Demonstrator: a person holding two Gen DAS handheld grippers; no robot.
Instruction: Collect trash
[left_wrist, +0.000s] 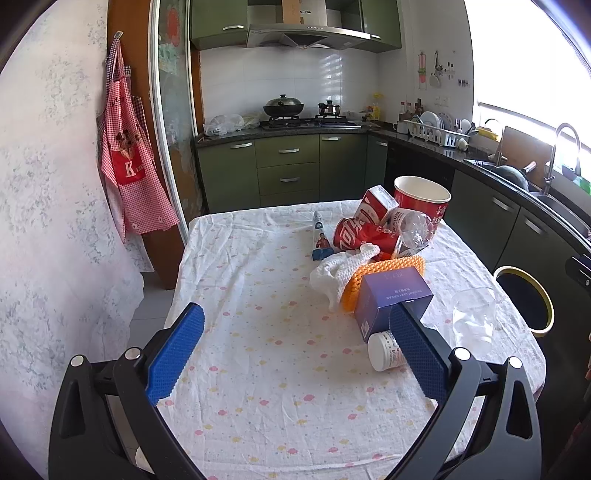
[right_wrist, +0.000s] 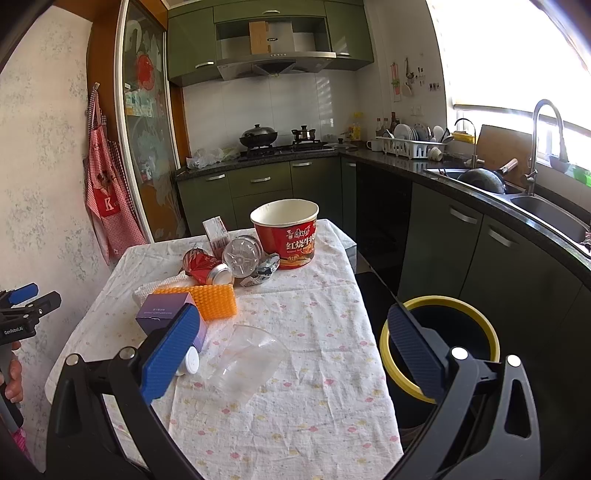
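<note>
**Both grippers spread wide over a cluttered kitchen table**

The left gripper (left_wrist: 295, 328) and right gripper (right_wrist: 291, 332) both hang above the table (left_wrist: 258, 369) with their jaws wide apart, holding nothing. At nine o'clock a red checked apron (left_wrist: 129, 166) hangs on the wall. The flowered cloth is bare on its left half. Toward one o'clock the trash sits bunched: a purple box (left_wrist: 391, 299) touching a white jar (left_wrist: 382, 350), an orange sponge (right_wrist: 214, 299), a crushed red can (right_wrist: 201, 267), a noodle cup (right_wrist: 284, 232). A clear plastic cup (right_wrist: 247, 362) lies on its side near the right edge. At three o'clock, beside the table, stands a yellow-rimmed bin (right_wrist: 439, 343). Green cabinets (left_wrist: 288, 170) and a stove (left_wrist: 306, 120) fill twelve o'clock.
</note>
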